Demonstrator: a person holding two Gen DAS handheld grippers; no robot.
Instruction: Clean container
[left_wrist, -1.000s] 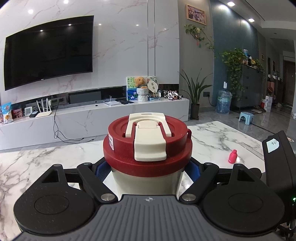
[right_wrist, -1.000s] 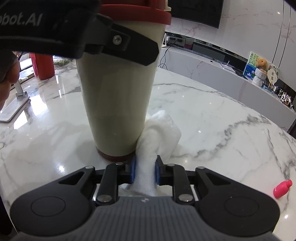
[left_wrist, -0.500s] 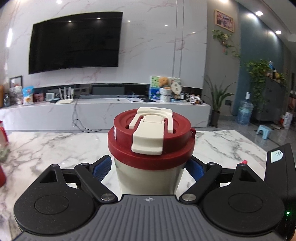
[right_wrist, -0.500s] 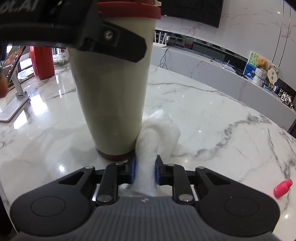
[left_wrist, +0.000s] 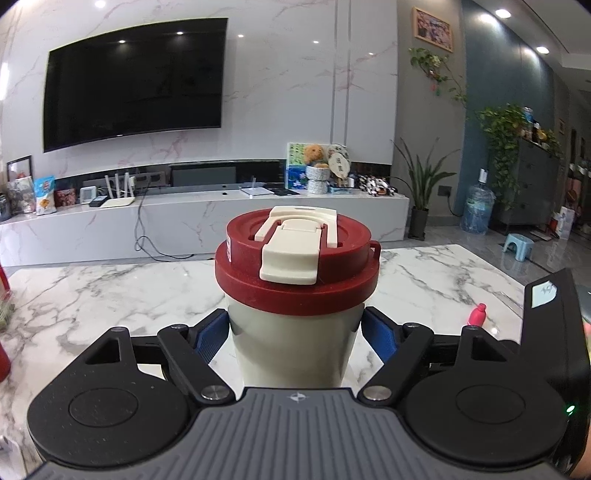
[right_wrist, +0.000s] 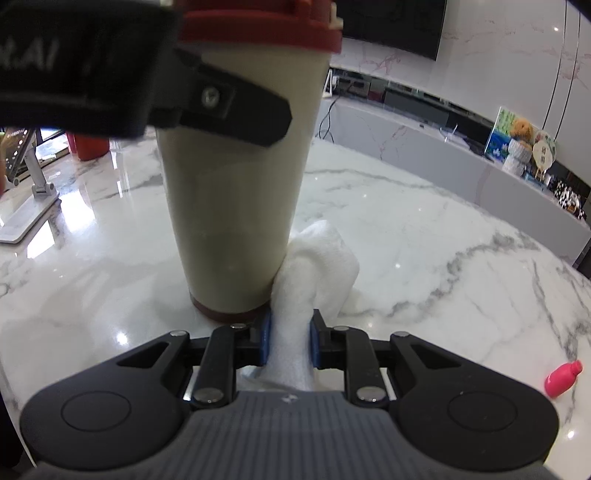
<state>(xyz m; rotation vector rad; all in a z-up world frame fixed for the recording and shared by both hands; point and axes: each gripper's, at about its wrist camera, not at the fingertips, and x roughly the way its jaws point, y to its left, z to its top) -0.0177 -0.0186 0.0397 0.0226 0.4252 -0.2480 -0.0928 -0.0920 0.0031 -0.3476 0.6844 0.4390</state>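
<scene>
A cream tumbler (left_wrist: 295, 343) with a red lid (left_wrist: 297, 280) and cream flip cap stands upright on the marble table (left_wrist: 92, 295). My left gripper (left_wrist: 295, 338) is shut on its upper body just under the lid, blue pads on both sides. In the right wrist view the tumbler (right_wrist: 232, 221) stands on its red base, with the left gripper's finger across it. My right gripper (right_wrist: 289, 332) is shut on a white cloth (right_wrist: 317, 273), which is bunched on the table against the tumbler's lower right side.
A small pink bottle (right_wrist: 562, 377) lies on the table at the right; it also shows in the left wrist view (left_wrist: 477, 314). A red container (right_wrist: 90, 146) and a tablet stand (right_wrist: 29, 177) are at the far left. A TV console stands beyond the table.
The left gripper has turned with the tumbler, swinging its view left then partly back. The tumbler shifted slightly left in the right wrist view. The cloth stays pressed at its base.
</scene>
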